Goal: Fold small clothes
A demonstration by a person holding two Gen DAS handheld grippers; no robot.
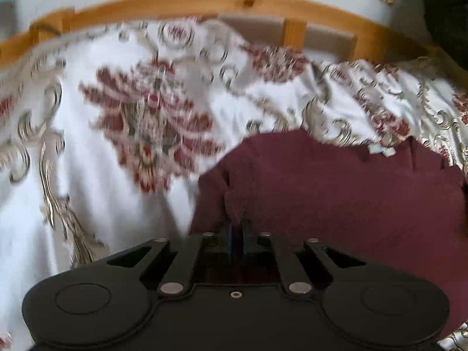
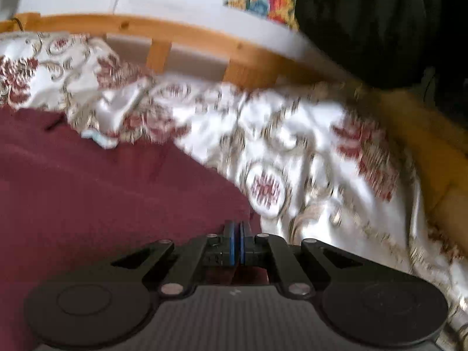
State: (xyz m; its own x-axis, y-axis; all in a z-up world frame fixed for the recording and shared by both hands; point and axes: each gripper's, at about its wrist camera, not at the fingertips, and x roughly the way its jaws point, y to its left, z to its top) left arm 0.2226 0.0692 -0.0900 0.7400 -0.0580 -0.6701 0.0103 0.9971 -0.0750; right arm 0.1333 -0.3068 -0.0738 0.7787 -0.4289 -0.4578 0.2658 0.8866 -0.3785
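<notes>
Both pairs of jaws were pressed together on cloth: the left gripper (image 1: 237, 225) pinched a raised fold of the maroon garment (image 1: 336, 199) between its fingers, and the right gripper (image 2: 237, 228) had its blue pads (image 2: 231, 242) closed tight at the garment's (image 2: 96, 193) right edge, a sliver of maroon showing between them. From the left camera, the bedspread (image 1: 96, 193) filled the left side, white with dark red flower patterns and silver-grey scrolls, rumpled into soft ridges. The garment lay on it, right of centre, spread fairly flat and running off toward the right, with a small pale label (image 1: 380, 149) at its far edge. From the right camera the garment took up the left half, the same label (image 2: 101, 140) at its far edge, and the bedspread (image 2: 321, 158) ran on to the right in folds. Beyond the bed stood a pine rail (image 1: 187, 3) with short uprights, a white wall behind it. At far right a patch of bright, many-coloured fabric (image 2: 269, 0) showed beside a dark, bulky shape (image 2: 374, 23) that I could not make out. Both views were blurred.
</notes>
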